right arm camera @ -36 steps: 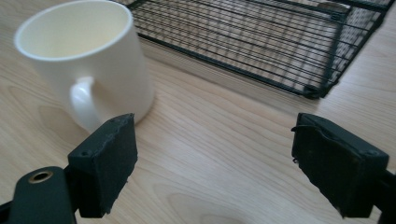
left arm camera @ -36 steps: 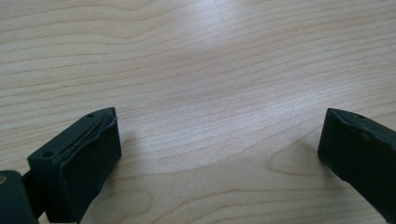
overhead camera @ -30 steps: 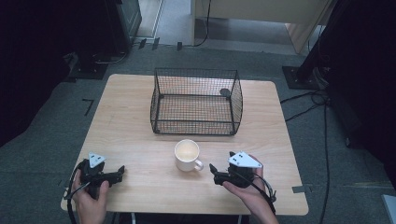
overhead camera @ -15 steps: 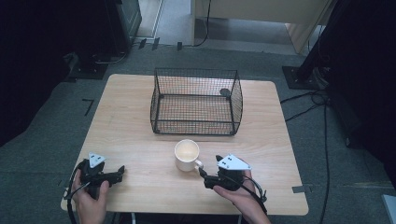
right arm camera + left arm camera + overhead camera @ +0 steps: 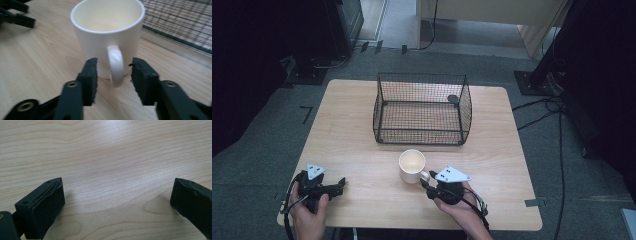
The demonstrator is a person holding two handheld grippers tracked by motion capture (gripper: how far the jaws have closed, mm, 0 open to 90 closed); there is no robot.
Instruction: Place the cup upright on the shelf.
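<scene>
Now the right gripper sits low at the white mug, which stands upright on the wooden table just in front of the wire basket. Its jaws have just been closing, and the mug's handle is between them, a sliver of gap on each side, pads not yet pressing. Over at the near left corner, the left gripper rests with jaws spread wide over bare wood, holding nothing.
</scene>
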